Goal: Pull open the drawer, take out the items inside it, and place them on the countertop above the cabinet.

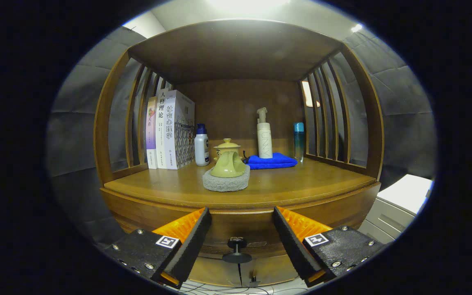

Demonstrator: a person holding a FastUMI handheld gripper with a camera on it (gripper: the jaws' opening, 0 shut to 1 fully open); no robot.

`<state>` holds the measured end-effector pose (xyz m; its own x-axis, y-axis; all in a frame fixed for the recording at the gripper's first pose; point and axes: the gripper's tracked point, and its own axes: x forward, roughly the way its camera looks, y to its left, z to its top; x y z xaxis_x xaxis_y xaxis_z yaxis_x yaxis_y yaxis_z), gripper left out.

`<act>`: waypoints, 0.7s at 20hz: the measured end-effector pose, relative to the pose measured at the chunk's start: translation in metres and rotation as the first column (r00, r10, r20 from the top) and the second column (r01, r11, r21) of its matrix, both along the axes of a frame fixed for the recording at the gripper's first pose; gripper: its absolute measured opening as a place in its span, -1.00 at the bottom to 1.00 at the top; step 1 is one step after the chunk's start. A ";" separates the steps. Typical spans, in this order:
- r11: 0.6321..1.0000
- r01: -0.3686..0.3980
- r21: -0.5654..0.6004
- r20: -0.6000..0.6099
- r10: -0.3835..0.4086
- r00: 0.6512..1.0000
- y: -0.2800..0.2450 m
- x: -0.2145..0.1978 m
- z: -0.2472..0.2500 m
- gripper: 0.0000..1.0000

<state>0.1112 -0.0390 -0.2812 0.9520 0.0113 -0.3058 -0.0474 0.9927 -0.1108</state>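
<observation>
A wooden cabinet with slatted sides and a flat top shelf stands straight ahead of the gripper. Its two fingers are spread wide apart and hold nothing.

Between the fingers, on the cabinet's front below the countertop, sits the drawer. It appears closed, flush with the front. A small dark round knob sticks out from it, centred in the gap between the fingers and touching neither.

Things stand on the countertop, beyond the fingers. Near the front edge lies a grey pad, and on it rests a yellow-green cup tipped on its side. Just behind it stands a lidded pot of the same colour. To the left of the pot is a white bottle with a blue cap, upright. Further left, against the slats, three books stand upright side by side, spines facing out.

To the right of the pot lies a folded blue cloth. A tall white pump bottle stands at the cloth's back edge; whether it rests on the cloth cannot be told. Further right, near the right slats, stands a slim teal bottle.

Off to the right of the cabinet, lower down, is a white unit.

Thin cables lie on the floor beneath the drawer.
</observation>
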 end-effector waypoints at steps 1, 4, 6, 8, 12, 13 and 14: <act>1.000 -0.023 -0.011 -0.013 0.023 1.000 0.002 -0.003 0.003 0.91; 0.995 -0.094 -0.022 0.038 0.095 0.995 0.007 -0.011 0.046 0.91; 0.993 -0.115 -0.029 0.086 0.117 0.989 0.003 -0.017 0.091 0.92; 0.992 -0.111 -0.057 0.118 0.117 0.986 -0.006 -0.024 0.138 0.92; 0.992 -0.105 -0.062 0.173 0.115 0.978 -0.013 -0.050 0.220 0.92; 0.993 -0.104 -0.059 0.187 0.113 0.976 -0.014 -0.059 0.235 0.91; 0.994 -0.094 -0.054 0.194 0.103 0.976 -0.017 -0.068 0.247 0.91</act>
<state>0.0428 -0.0564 -0.0346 0.9884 0.0984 -0.1159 -0.1175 0.9781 -0.1717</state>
